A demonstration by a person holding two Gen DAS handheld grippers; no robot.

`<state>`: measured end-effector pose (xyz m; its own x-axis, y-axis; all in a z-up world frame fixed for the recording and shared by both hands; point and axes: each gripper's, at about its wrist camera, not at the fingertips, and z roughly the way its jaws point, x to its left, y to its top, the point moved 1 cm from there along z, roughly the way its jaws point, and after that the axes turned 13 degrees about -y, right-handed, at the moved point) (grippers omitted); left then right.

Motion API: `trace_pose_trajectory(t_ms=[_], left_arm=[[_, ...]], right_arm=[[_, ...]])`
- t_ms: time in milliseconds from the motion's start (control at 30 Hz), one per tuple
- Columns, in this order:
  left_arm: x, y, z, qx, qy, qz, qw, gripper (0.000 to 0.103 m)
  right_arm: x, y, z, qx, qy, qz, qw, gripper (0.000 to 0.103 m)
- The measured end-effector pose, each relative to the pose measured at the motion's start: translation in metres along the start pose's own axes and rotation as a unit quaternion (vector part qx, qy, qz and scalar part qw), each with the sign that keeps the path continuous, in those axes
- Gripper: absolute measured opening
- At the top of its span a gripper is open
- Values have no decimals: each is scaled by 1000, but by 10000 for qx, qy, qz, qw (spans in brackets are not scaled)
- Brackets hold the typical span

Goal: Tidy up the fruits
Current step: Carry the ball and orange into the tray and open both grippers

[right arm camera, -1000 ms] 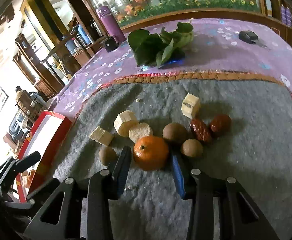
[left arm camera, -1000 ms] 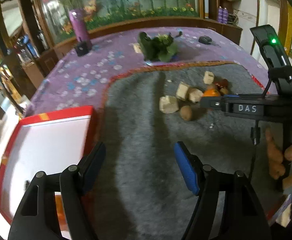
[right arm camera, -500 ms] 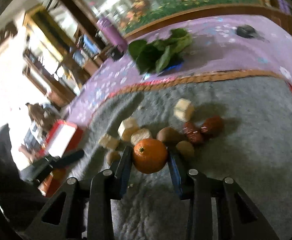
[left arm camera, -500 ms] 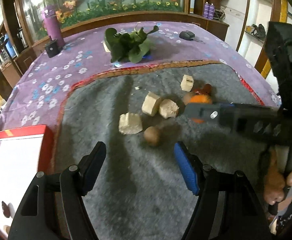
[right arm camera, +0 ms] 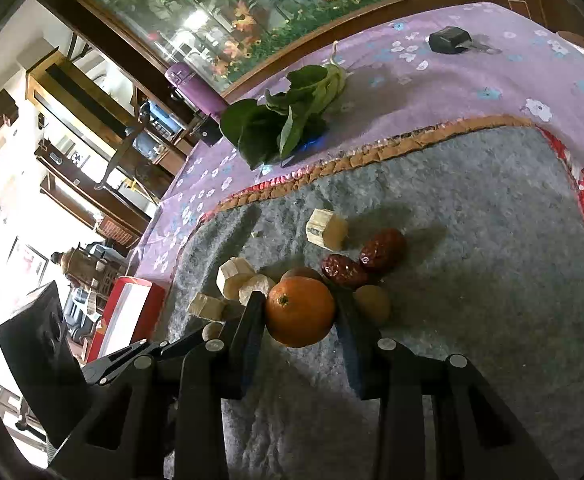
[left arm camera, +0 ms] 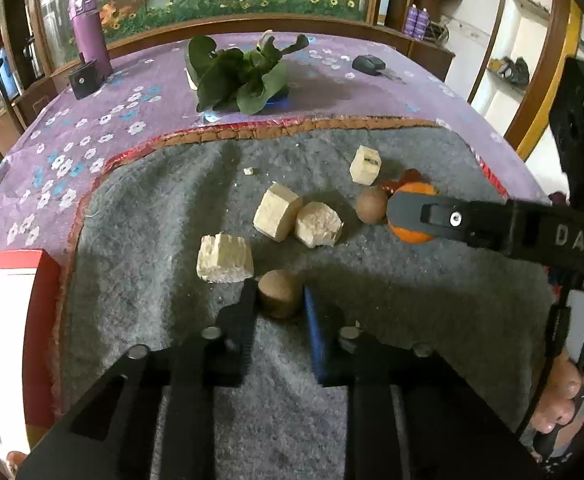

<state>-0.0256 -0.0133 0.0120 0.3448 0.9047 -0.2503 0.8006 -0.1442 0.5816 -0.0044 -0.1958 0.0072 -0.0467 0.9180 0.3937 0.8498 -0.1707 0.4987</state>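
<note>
- Left wrist view: half a second ago the left tool (left arm camera: 279,300) stood wide open over bare grey mat; now its jaws have closed in on a small brown fruit (left arm camera: 279,293), which sits pinched between the black finger and the blue pad, resting on the grey mat (left arm camera: 412,300).
- Left wrist view: the tool points forward and slightly down along the tabletop, low over the mat. Just beyond its tips lie three pale cut chunks (left arm camera: 223,258), and a fourth chunk (left arm camera: 365,165) sits farther back.
- Left wrist view: the right tool's finger crosses from the right edge, with the orange (left arm camera: 410,234) showing above and below it, and a second brown fruit (left arm camera: 371,210) just left of it. The person's fingers (left arm camera: 560,396) wrap the handle at lower right.
- Left wrist view: a red box (left arm camera: 31,320) with a white inside stands at the left edge of the mat; a dark bit lies in its near corner, too small to name.
- Right wrist view: the right tool (right arm camera: 300,312) grips the orange (right arm camera: 300,311) between its jaws, as before, but the view is now tilted and the fruit seems lifted off the mat (right arm camera: 472,280).
- Right wrist view: behind the orange lie two red dates (right arm camera: 366,258), a brown fruit (right arm camera: 373,304) at its right, and the pale chunks (right arm camera: 239,282) at its left.
- Right wrist view: the red box (right arm camera: 131,316) shows far left, its inside white; its contents cannot be made out from here.
- Right wrist view: leafy greens (right arm camera: 287,120) lie on the purple flowered cloth (right arm camera: 452,88) beyond the mat.
</note>
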Motion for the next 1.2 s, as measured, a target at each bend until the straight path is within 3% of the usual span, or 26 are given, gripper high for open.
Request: trace_pose_trajectory(t_ms=[333, 667, 800, 1000, 1200], left_arm=[[1, -15, -27, -340, -116, -194, 9992, 19], [24, -47, -102, -1022, 546, -221, 9930, 19], [49, -60, -141, -1338, 839, -363, 9868, 19], [112, -91, -189, -1621, 1477, -945, 9711, 19], [155, -124, -206, -1651, 1719, -1482, 9598, 19]], right_arm=[[0, -1, 0, -128, -48, -33, 9999, 36], [11, -2, -20, -853, -218, -341, 9955, 36], [24, -5, -22, -889, -218, -526, 9944, 36], [93, -29, -17, -500, 445, -997, 9928, 36], [190, -71, -4, -249, 1014, -1872, 9768, 36]])
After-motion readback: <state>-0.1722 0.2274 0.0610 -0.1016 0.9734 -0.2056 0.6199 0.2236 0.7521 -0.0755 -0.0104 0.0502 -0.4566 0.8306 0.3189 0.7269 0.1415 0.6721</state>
